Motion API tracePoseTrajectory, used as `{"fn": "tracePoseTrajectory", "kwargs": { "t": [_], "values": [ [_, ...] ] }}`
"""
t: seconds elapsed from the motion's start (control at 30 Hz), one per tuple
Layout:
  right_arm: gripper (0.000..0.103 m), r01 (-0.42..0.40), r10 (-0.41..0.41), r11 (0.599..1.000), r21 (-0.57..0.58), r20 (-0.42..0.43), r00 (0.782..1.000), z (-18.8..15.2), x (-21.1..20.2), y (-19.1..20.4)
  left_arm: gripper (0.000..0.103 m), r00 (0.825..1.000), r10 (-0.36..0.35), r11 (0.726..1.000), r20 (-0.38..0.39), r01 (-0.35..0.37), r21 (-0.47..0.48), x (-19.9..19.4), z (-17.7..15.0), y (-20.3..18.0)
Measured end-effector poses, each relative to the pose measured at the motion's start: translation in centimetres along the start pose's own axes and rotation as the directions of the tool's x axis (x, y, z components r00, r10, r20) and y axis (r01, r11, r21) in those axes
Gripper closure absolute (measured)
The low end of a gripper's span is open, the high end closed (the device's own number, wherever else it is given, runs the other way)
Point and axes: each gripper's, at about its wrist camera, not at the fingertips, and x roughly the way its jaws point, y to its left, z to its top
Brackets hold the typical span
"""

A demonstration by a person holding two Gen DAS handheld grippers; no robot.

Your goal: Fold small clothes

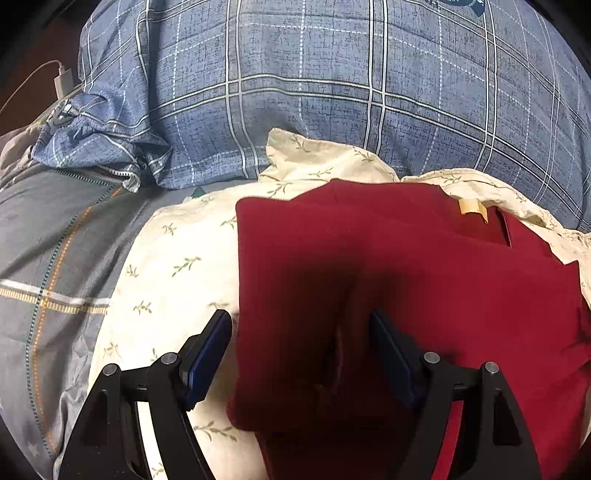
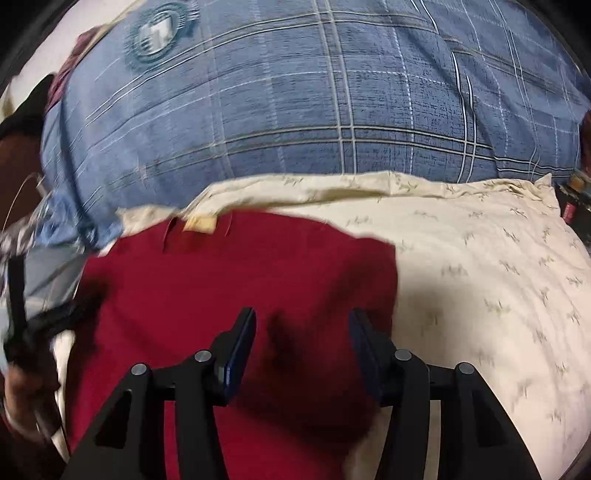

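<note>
Behind red garment (image 1: 388, 280), blue plaid pillow (image 1: 314, 85), cream floral sheet (image 2: 480, 258), white charger (image 1: 63, 81)

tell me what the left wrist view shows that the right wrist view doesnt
Only the left wrist view shows a white charger with its cable, a grey striped sheet and the left gripper, open over the red garment. Only the right wrist view shows the right gripper, also open, and a round teal emblem on the blue plaid pillow. Both show the garment, its tan label, the pillow and the cream leaf-print cloth.

l gripper (image 1: 301, 325) & r gripper (image 2: 302, 321), both jaws apart
</note>
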Motion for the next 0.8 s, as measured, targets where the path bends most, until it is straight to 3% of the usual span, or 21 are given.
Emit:
{"fn": "tracePoseTrajectory", "kwargs": {
  "t": [0.07,0.17,0.27,0.37,0.5,0.67,0.73,0.8],
  "values": [
    [0.048,0.026,-0.027,0.999,-0.018,-0.02,0.999,-1.1,0.8,0.0,0.026,1.0,-0.009,1.0,-0.004,0.009,-0.007,-0.4,-0.4,0.3],
    [0.045,0.148,-0.15,0.987,-0.059,-0.038,0.988,-1.6,0.9,-0.4,0.026,1.0,-0.014,1.0,-0.008,0.014,-0.022,-1.3,-0.7,0.9],
    [0.044,0.026,-0.024,0.999,0.038,-0.035,0.999,-0.9,-0.7,-1.1,0.026,1.0,-0.002,0.999,0.016,0.003,-0.045,-2.9,-1.5,2.2],
    [0.043,-0.029,0.029,0.999,-0.015,0.015,0.999,-0.2,-2.2,1.1,0.029,0.999,0.02,0.994,0.039,-0.015,-0.104,-4.1,-2.7,3.8],
    [0.043,-0.227,0.227,0.971,-0.069,-0.015,0.974,1.2,-1.7,6.8,0.028,0.997,0.025,0.982,0.076,-0.01,-0.188,-4.8,-4.2,5.4],
    [0.04,-0.325,0.322,0.926,-0.192,-0.044,0.946,2.5,1.0,15.7,0.028,0.984,0.08,0.982,0.159,-0.05,-0.18,-5.6,-5.2,6.2],
    [0.036,-0.356,0.351,0.913,-0.199,-0.063,0.934,2.9,2.5,18.5,0.028,0.982,0.101,0.979,0.158,-0.07,-0.194,-5.3,-5.4,6.8],
    [0.036,-0.363,0.35,0.914,-0.182,-0.1,0.931,3.4,4.4,21.3,0.029,0.986,0.076,0.974,0.15,-0.042,-0.223,-5.0,-5.1,7.6]
  ]
}}
